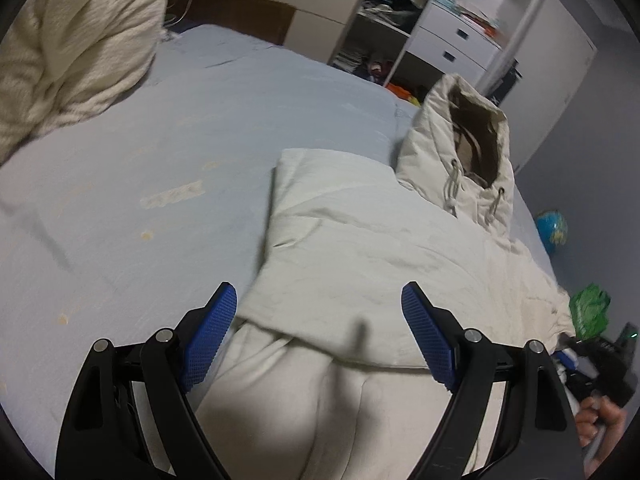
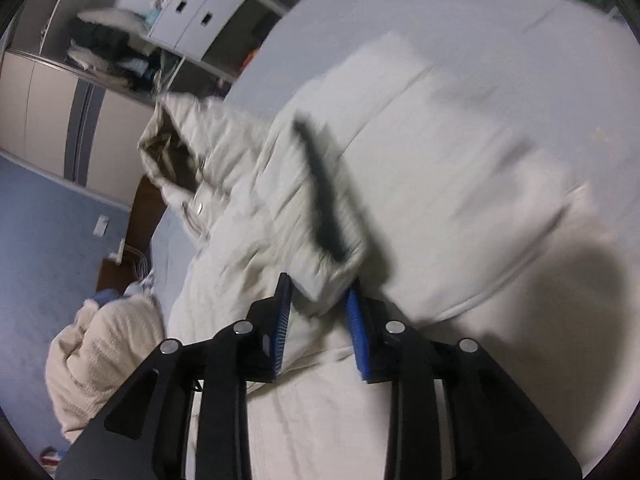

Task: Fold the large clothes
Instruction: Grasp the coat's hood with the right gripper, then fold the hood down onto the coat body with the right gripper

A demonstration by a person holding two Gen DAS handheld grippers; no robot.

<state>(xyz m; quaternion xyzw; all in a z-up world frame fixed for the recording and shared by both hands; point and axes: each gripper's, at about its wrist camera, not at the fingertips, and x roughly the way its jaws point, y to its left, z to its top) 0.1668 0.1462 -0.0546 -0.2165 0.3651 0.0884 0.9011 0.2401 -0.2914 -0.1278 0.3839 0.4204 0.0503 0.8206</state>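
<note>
A cream padded jacket with a hood [image 1: 472, 152] lies on the pale blue bed [image 1: 160, 140], its body [image 1: 360, 240] partly folded over. My left gripper [image 1: 318, 292] hangs just above the jacket's near edge, its jaws wide apart with nothing pinched. In the right wrist view the jacket [image 2: 460, 140] fills the middle and the hood [image 2: 172, 148] points left. A sleeve with a dark strip [image 2: 324, 200] lies across the body. Its cuff end [image 2: 326, 276] sits between the tips of my right gripper [image 2: 320, 288], whose jaws stand partly apart and do not clamp it.
A crumpled cream blanket [image 1: 72, 48] sits at the bed's far left corner, also visible as the blanket [image 2: 100, 360]. White drawers and open shelves [image 1: 452, 40] stand beyond the bed. A globe [image 1: 552, 228] and a green bag [image 1: 590, 308] lie past the right edge, near a person's hand [image 1: 600, 424].
</note>
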